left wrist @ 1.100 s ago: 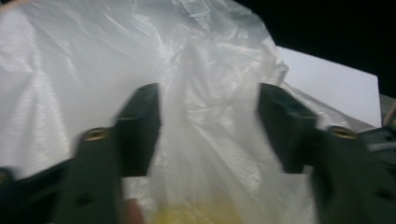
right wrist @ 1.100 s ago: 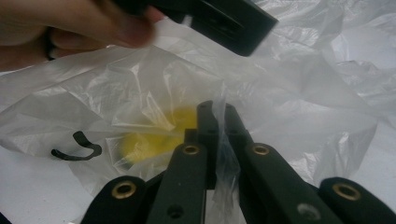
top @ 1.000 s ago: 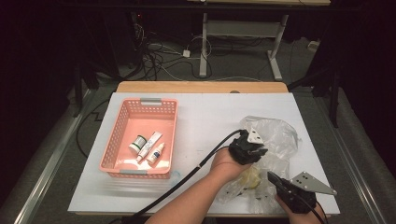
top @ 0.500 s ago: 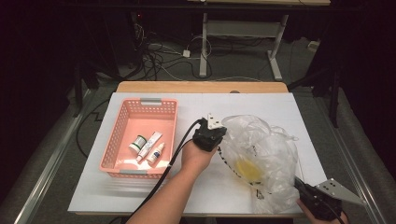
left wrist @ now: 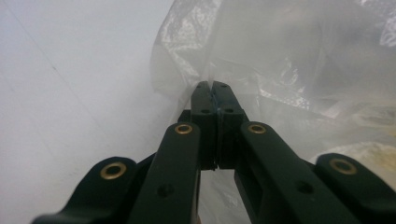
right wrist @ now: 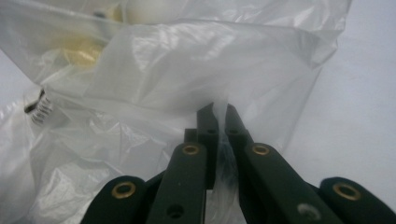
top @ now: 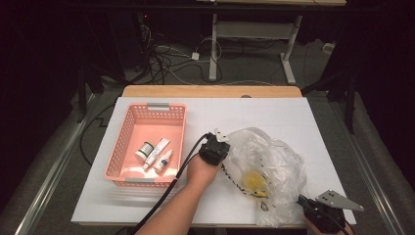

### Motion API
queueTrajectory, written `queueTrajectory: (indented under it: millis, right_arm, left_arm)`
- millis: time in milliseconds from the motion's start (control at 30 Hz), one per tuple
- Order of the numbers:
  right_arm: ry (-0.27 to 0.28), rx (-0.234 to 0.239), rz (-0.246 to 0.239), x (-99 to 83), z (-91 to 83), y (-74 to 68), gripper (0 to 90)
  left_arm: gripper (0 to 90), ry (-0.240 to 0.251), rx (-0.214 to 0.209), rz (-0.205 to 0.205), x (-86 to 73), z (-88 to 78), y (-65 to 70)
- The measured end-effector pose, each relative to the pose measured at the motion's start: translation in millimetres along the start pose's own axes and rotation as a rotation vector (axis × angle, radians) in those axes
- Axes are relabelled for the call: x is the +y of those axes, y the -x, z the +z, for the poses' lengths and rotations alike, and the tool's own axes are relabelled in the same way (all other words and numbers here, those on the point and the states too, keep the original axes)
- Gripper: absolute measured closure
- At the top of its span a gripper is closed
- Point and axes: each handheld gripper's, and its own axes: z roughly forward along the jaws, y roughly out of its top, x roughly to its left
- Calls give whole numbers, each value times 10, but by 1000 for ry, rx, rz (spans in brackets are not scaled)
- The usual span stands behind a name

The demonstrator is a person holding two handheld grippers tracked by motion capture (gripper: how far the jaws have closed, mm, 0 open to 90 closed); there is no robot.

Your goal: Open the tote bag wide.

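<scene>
Left gripper (top: 218, 138) shifted leftward; plastic bag (top: 266, 166) film pinched between fingers (left wrist: 204, 100).

We can't ID the yellow thing (top: 254, 182) inside the plastic bag (top: 274, 161); labels on tubes in the basket (top: 128, 142) too small.

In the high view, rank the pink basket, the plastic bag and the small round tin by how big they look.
1. pink basket
2. plastic bag, looking close to the basket, so the order is unsure
3. small round tin, far smallest
</scene>
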Motion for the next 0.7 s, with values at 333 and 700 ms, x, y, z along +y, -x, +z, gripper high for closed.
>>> queueTrajectory:
  millis: [333, 700]
  right_arm:
    - [13, 2, -3, 18, -3, -24, 900]
    - [21, 10, 1, 29, -15, -41, 900]
  left_arm:
    - [551, 257, -96, 77, 209, -659, 263]
    - [880, 130, -286, 243, 176, -329, 944]
